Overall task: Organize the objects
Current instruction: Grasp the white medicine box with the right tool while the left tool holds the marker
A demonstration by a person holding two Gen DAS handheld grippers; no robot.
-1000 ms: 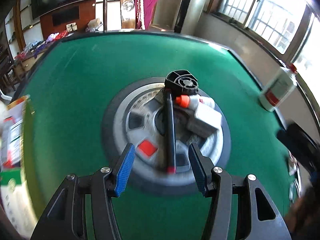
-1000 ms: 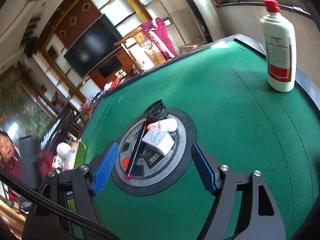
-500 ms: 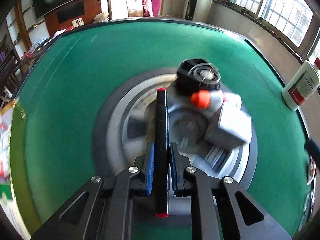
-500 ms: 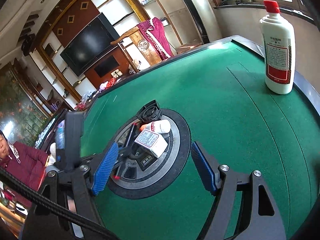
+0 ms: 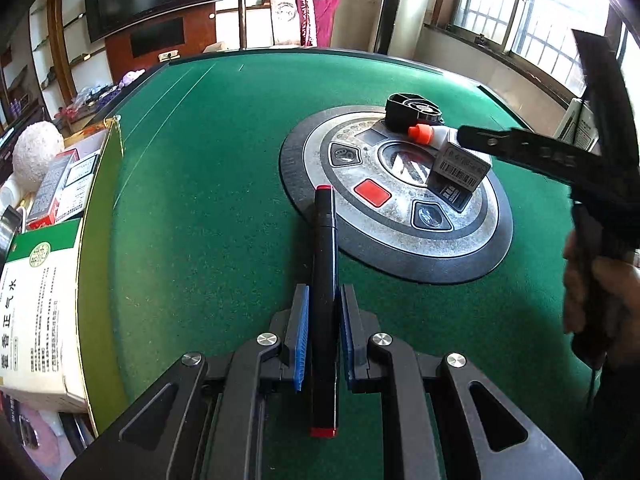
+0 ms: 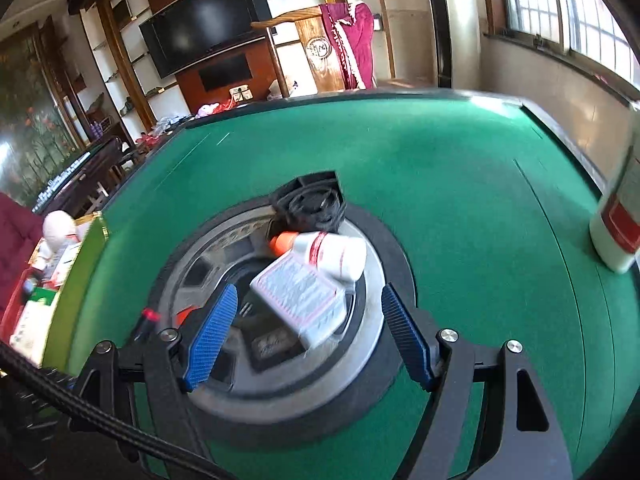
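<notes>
The left tool [image 5: 324, 330] grips the black pen [image 5: 324, 280]. The right tool [image 6: 308, 330], jaws just closing a little, stands open over the white box [image 6: 300, 300]. The box, small bottle [image 6: 332, 252] and black part [image 6: 312, 204] still wait on the round disc [image 6: 372, 380].

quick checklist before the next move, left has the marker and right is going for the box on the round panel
1. Left gripper shut on black marker: ok.
2. Marker lifted clear of round panel: cannot tell.
3. Right gripper open, jaws just closing a little, nothing gripped: ok.
4. White box between the right jaws: ok.
5. Small bottle touches the box, may shift: not ok.
6. Green box at the table edge has room: cannot tell.
</notes>
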